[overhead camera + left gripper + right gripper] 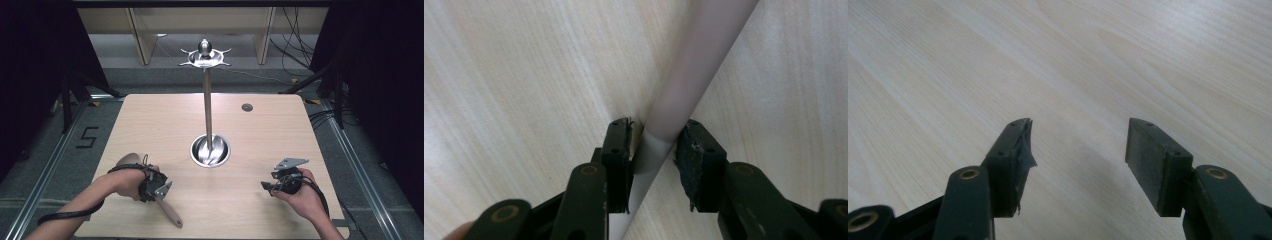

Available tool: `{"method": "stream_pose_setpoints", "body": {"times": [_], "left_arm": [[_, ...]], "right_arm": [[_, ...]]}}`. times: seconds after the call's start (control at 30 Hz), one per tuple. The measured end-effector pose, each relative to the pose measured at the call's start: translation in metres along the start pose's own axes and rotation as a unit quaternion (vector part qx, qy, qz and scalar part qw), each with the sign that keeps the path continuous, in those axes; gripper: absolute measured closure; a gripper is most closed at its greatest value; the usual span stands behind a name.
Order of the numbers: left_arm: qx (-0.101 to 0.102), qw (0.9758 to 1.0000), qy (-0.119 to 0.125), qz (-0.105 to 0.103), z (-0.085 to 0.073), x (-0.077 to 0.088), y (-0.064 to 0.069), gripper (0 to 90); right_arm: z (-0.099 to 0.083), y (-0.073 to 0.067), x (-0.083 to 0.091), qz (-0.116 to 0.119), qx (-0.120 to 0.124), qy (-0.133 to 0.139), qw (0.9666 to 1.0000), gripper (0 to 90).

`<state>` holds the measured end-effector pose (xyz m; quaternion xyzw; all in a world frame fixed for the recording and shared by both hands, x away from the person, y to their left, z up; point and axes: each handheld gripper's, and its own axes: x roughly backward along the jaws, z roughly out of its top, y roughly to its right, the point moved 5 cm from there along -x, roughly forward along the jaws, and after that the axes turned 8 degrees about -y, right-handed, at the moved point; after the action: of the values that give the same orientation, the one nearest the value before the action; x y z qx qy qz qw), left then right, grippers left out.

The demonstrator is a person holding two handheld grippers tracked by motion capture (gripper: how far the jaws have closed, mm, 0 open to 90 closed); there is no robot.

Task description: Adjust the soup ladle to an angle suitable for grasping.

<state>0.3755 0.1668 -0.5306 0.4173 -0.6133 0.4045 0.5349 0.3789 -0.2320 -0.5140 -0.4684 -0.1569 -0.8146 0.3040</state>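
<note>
Wooden spoon (169, 212) lies flat on the table (260, 135) at the near left, handle running toward the person's edge, bowl end tucked under the left hand. Left gripper (159, 192) sits over the handle; in the left gripper view the pale round handle (684, 95) runs up between the two jaws, right pad against it, left pad at or just shy of it, so the jaws look all but closed on the shaft. Whether they press firmly I cannot tell, but nothing else is between them. Right gripper (270, 186) rests at the near right, well apart from the spoon; its own view shows the jaws wide apart over bare wood (1063, 60), holding nothing. A steel stand (207, 100) rises from a dish-shaped base mid-table, hooks around its top; likely where the spoon goes. Handling, as I judge it: light, stiff, no give, not fragile. The smooth round shaft could roll or twist between flat pads, and the bowl end will sag if gripped far from it. The present hold looks mid-handle, which should balance fairly. Better to clamp square across the shaft and lift slowly, watching for rotation. Tip clearance from the table matters on the lift.
</note>
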Motion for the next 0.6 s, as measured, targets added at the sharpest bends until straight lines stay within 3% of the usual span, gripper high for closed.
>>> {"method": "stream_pose_setpoints", "body": {"times": [0.1,0.13,0.2,0.23,0.27,0.3,0.37,0.43,0.57,0.6], "left_arm": [[-0.007,1.0,-0.005,0.001,0.0,0.0005,-0.0003,68.0],[-0.02,0.9997,-0.012,0.003,0.0002,0.0007,-0.0007,68.4],[-0.025,0.9996,-0.015,0.004,0.0004,0.0009,-0.0007,68.9],[-0.042,0.9987,-0.028,0.008,0.0,0.0021,-0.0024,69.1],[-0.047,0.9983,-0.032,0.009,-0.0002,0.0025,-0.0028,69.2],[-0.047,0.9983,-0.034,0.009,-0.0002,0.0026,-0.0027,69.3],[-0.026,0.9994,-0.02,0.007,0.0012,0.0013,-0.0007,69.3],[-0.021,0.9995,-0.019,0.01,0.0019,0.0017,-0.0014,70.0],[-0.031,0.9989,-0.029,0.02,0.0027,0.006,-0.0054,72.5],[-0.017,0.9995,-0.014,0.021,0.0041,0.0059,-0.0047,73.2]], "right_arm": [[0.0,0.0,-0.0001,0.0,0.0,0.0,1.0,44.3],[-0.0001,-0.0001,-0.0002,0.0,0.0,0.0,1.0,44.3],[0.0006,-0.0023,-0.0005,0.004,-0.015,0.005,0.9999,44.3],[0.0005,-0.001,-0.0014,-0.001,-0.006,0.008,0.9999,44.3],[0.0002,-0.002,-0.0001,0.003,-0.018,0.003,0.9998,44.3],[0.0002,-0.0019,-0.0002,0.003,-0.018,0.004,0.9998,44.3],[0.0001,-0.0023,0.0001,0.003,-0.021,0.002,0.9998,44.3],[0.0001,-0.0023,0.0,0.003,-0.021,0.002,0.9998,44.3],[-0.0002,-0.0029,-0.0011,0.0,-0.021,0.005,0.9998,44.3],[-0.0005,-0.004,-0.0008,0.001,-0.025,0.003,0.9997,44.3]]}}
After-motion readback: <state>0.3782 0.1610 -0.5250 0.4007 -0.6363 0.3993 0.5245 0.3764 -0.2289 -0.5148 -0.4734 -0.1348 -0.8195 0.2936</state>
